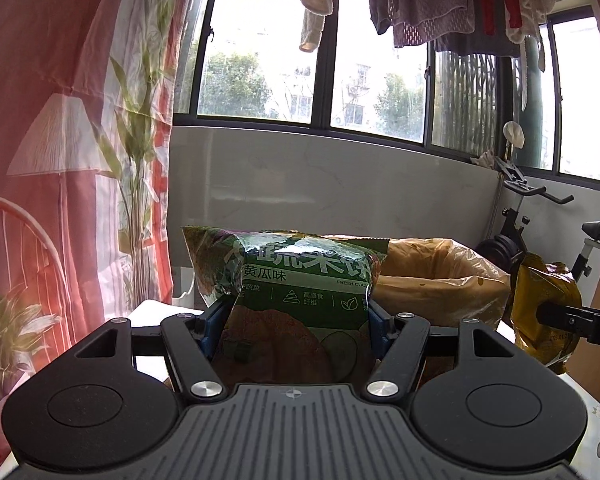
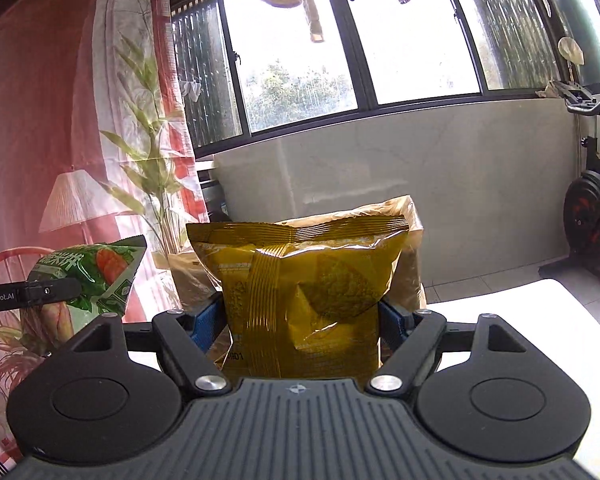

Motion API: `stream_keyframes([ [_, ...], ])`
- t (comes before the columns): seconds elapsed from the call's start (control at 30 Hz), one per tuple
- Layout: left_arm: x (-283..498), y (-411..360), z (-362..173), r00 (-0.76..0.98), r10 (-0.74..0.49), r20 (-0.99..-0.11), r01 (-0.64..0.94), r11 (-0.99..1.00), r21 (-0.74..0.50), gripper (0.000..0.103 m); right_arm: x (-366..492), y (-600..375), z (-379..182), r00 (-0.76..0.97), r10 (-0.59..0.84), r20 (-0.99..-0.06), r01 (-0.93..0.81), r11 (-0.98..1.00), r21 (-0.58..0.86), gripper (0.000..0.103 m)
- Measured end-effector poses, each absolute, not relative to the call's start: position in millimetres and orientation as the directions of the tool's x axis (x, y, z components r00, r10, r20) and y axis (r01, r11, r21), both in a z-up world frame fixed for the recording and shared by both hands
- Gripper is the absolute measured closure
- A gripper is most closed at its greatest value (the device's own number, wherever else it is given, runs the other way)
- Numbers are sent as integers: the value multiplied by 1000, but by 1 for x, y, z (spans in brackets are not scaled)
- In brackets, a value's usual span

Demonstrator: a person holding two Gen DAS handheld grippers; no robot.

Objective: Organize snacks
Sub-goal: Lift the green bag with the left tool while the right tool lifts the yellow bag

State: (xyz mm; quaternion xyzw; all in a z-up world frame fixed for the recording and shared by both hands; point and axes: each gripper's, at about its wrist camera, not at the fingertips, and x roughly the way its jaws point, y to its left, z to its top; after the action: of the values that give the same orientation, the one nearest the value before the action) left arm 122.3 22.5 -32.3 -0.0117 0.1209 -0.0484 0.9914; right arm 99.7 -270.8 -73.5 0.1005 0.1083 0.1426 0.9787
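Note:
My left gripper point(image 1: 296, 320) is shut on a green snack bag point(image 1: 292, 280) and holds it upright in the air. The same green bag point(image 2: 96, 276) shows at the left of the right wrist view, pinched by the left gripper's black finger point(image 2: 52, 291). My right gripper point(image 2: 302, 320) is shut on a yellow snack bag point(image 2: 304, 280), also held upright. That yellow bag point(image 1: 544, 304) shows at the right of the left wrist view. Behind both bags stands a box lined with a yellowish plastic bag point(image 1: 440, 276), open at the top; it also shows in the right wrist view point(image 2: 410, 216).
A white table point(image 2: 520, 320) lies below the grippers. A red patterned curtain point(image 1: 60, 120) hangs at the left. An exercise bike point(image 2: 592, 208) stands at the right by the low grey wall point(image 1: 320, 172) under the windows. Laundry point(image 1: 440, 0) hangs overhead.

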Motion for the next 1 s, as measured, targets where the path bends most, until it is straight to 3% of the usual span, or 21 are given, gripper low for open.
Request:
stream_keyframes([
  [0.5,207,-24,7,960,-178,-217,191,981,41,33,149,-296,-34,960,245,-135,-210,950,232,25],
  [1.0,346,-64,7,926,-168,-337,205,976,75,33,231,-309,-11,953,261,-151,-209,932,295,25],
])
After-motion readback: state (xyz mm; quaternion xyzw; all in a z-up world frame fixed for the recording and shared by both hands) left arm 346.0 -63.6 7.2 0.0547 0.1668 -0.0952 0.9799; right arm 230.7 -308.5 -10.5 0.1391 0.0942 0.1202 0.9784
